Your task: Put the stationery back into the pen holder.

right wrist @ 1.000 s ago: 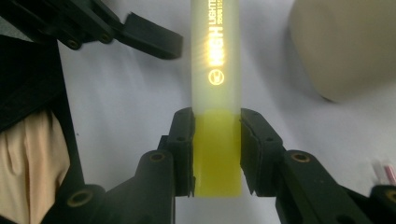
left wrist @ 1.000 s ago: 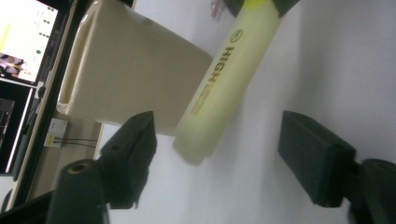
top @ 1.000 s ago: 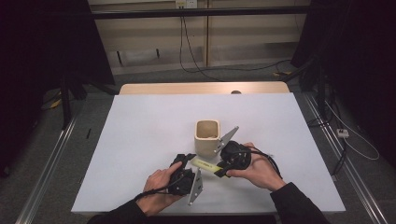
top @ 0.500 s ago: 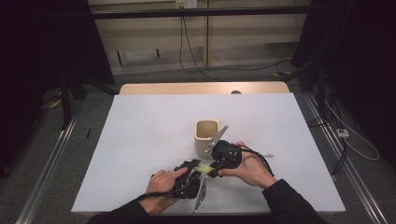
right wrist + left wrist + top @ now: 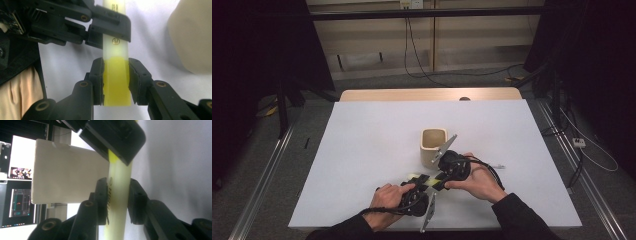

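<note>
You're holding a yellow highlighter (image 5: pixel 428 181) between both grippers, low over the white tabletop (image 5: pixel 362 150), near its front edge. Your left gripper (image 5: pixel 117 195) has just been closing, and its jaws are now pressing on the pale translucent barrel from both sides, right by the printed lettering. Your right gripper (image 5: pixel 116 80) is pinching the brighter yellow end of that same highlighter, pads flat against it. In the right gripper view you're seeing the left gripper's jaws clamped across the barrel a little farther up, so the two grips are sitting close together on one short pen. In the high view the left gripper (image 5: pixel 424 192) is lying under your left hand (image 5: pixel 388 200), and the right gripper (image 5: pixel 447 175) is under your right hand (image 5: pixel 477 177), with the highlighter running diagonally between them. Just behind your right hand the beige cup (image 5: pixel 433 147) is standing upright and open at the top; it's near the right gripper, and the grey plate on that gripper is leaning toward its rim. In the left gripper view the cup (image 5: pixel 67 172) is sitting just behind the pen, and in the right gripper view it's bulging in at the upper right (image 5: pixel 192 35). Black cables are trailing from both grippers across the tabletop toward you.
</note>
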`<state>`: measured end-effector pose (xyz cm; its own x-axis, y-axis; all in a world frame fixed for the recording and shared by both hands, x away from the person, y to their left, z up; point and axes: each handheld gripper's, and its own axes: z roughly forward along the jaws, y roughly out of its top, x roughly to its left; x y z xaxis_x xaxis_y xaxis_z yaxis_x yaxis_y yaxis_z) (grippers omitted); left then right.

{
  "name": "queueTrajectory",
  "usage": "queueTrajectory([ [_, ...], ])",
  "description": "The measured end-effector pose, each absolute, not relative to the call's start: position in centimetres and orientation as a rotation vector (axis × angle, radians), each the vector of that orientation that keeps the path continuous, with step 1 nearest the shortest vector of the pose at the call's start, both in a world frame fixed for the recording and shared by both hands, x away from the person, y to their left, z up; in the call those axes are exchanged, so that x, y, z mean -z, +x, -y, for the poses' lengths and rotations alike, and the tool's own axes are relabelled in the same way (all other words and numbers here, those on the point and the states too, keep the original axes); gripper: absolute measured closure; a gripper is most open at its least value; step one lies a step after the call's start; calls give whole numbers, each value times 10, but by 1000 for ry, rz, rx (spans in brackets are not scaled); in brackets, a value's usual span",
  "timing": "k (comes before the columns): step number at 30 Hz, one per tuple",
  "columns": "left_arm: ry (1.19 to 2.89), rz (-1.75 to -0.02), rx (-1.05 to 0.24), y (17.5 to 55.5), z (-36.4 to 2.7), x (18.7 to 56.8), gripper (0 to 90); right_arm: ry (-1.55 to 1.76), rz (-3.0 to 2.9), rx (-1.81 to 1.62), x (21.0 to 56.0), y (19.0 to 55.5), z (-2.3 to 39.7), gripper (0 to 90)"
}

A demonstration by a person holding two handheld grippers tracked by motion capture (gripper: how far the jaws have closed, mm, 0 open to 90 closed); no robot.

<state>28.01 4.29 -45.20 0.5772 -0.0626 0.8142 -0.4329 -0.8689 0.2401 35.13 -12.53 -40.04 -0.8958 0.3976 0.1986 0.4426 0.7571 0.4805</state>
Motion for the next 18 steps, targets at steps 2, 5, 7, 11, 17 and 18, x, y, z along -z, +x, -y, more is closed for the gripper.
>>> queueTrajectory([
  [2, 2388, 380, -1188, 281, -43, 452, 763, -697, 2869, 830, 400, 351, 127, 669],
  [5, 2390, 377, -1187, 281, -43, 451, 773, -705, 2856, 849, 401, 350, 130, 670],
  [7, 2393, 369, -1169, 281, -43, 451, 774, -700, 2858, 864, 402, 349, 131, 669],
  [11, 2383, 311, -1098, 282, -43, 451, 776, -718, 2854, 904, 403, 345, 134, 664],
  [17, 2410, 221, -1033, 291, -46, 445, 776, -739, 2858, 976, 405, 341, 141, 519],
  [18, 2397, 181, -1005, 292, -47, 445, 776, -753, 2851, 990, 405, 340, 142, 496],
])
